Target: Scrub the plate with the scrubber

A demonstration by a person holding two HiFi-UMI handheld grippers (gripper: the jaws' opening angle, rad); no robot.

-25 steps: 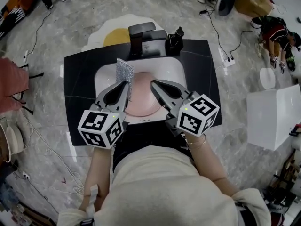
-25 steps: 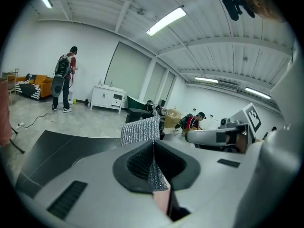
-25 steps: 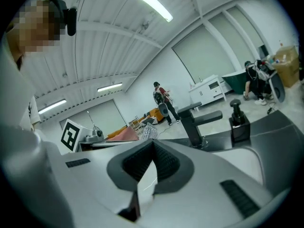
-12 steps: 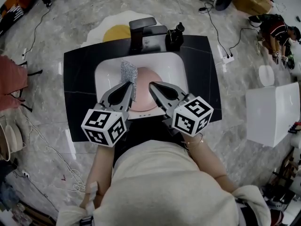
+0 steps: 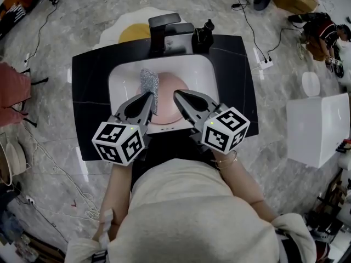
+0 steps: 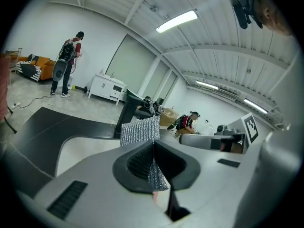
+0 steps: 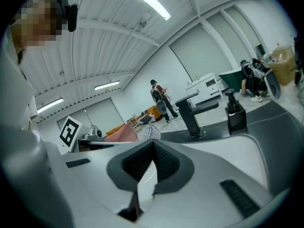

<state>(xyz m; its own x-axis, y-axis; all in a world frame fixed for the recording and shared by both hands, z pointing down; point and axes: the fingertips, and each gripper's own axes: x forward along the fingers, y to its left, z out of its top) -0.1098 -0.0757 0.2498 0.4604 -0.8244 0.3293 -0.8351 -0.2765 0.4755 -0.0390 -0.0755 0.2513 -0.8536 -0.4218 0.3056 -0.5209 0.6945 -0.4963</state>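
Note:
A pink plate point(image 5: 166, 103) lies in the white sink point(image 5: 192, 70). My left gripper point(image 5: 149, 96) is shut on a silver mesh scrubber point(image 5: 148, 83), which stands up from its tips at the plate's left edge. In the left gripper view the scrubber point(image 6: 140, 131) rises above the closed left gripper point(image 6: 153, 144) and hangs a little below it. My right gripper point(image 5: 176, 94) is shut, with its tips over the plate's right part. Whether they touch the plate I cannot tell. In the right gripper view nothing shows between the pads of the right gripper point(image 7: 153, 144), and the scrubber point(image 7: 151, 132) shows just beyond them.
The sink sits in a black counter point(image 5: 236, 86). A black faucet point(image 5: 163, 29) and a soap dispenser point(image 5: 205, 34) stand at its back edge. A white box point(image 5: 318, 127) is on the floor to the right, and cables run across the floor. People stand far behind.
The left gripper has carried the scrubber slightly right, toward the plate, and a little lower, rolling somewhat. The right gripper has kept still.

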